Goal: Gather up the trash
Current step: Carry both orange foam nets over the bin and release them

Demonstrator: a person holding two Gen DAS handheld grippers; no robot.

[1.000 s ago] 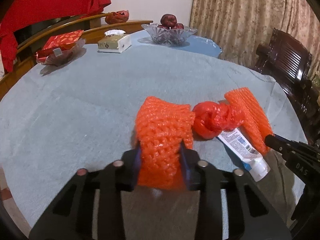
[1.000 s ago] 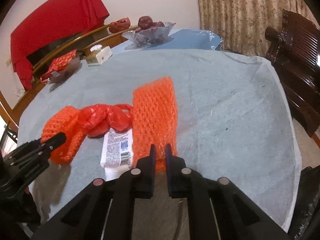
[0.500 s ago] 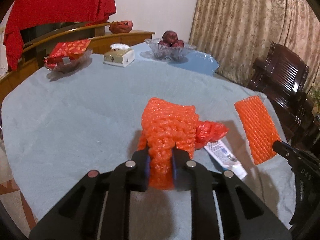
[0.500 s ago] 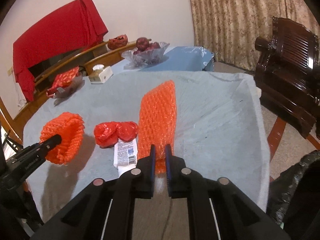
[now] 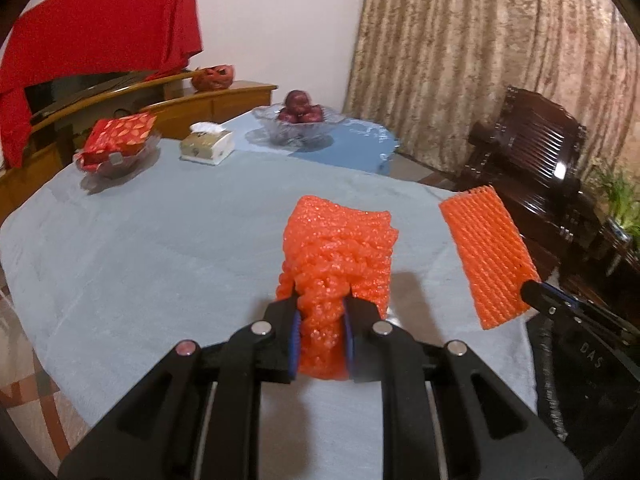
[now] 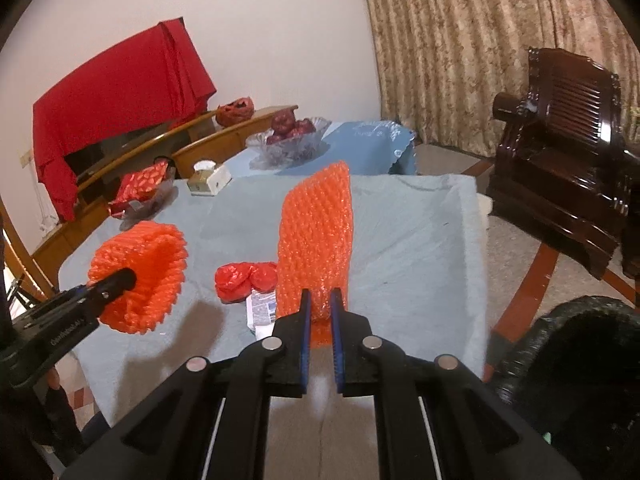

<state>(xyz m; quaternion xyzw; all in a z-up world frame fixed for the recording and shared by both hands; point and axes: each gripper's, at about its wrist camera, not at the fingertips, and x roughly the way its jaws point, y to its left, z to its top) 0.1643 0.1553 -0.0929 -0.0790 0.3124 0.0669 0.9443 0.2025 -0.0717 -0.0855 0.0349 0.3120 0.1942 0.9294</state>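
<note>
Only the right wrist view showed the red plastic bag (image 6: 245,280) and a labelled tube (image 6: 262,312) lying on the tabletop (image 6: 420,248). The left gripper (image 5: 321,328) was clamped on a bunched foam net (image 5: 340,256), the right gripper (image 6: 320,320) on a flat foam net (image 6: 316,236), both raised above the tabletop.

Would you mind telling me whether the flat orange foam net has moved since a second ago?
Yes. The flat orange foam net has lifted off the table, held in the right tool; the tube remains lying there.
</note>
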